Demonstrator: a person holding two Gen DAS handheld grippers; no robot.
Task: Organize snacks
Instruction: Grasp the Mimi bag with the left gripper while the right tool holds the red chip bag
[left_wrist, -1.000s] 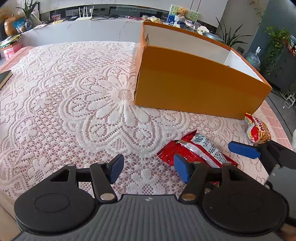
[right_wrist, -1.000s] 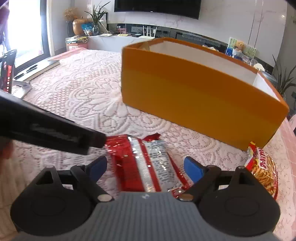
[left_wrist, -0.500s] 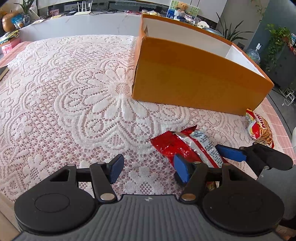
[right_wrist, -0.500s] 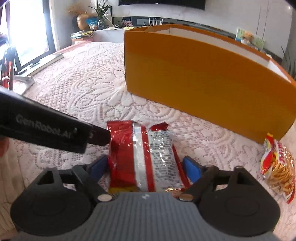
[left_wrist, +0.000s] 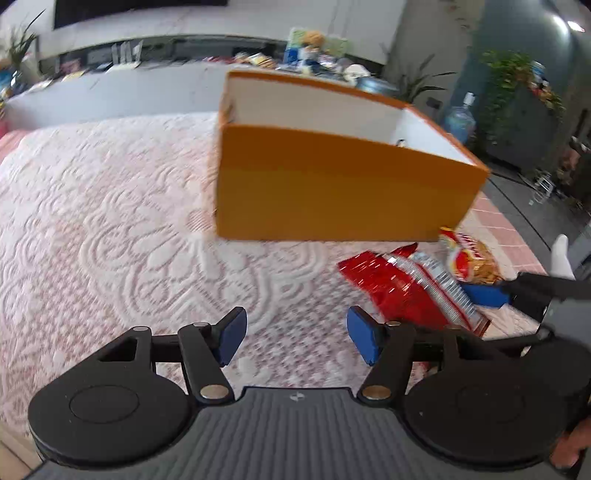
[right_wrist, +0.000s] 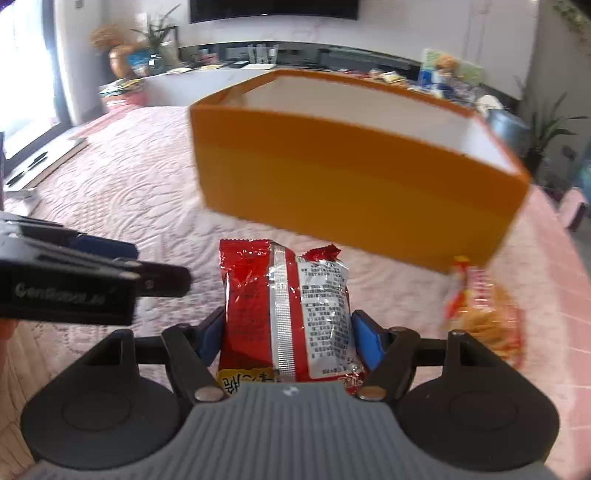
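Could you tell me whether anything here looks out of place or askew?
Only mildly: the yellow-and-red snack bag lies on the lace tablecloth outside the orange cardboard box. The right claw grips the red foil snack packet.

My right gripper (right_wrist: 286, 334), which straddled the red snack packet (right_wrist: 286, 310) with blue pads apart a second ago, has now closed them against its sides, and the packet stands up off the lace tablecloth (right_wrist: 122, 192). My left gripper (left_wrist: 295, 334) has drawn back, and the orange box (left_wrist: 340, 192) looks farther off and blurred in both views.
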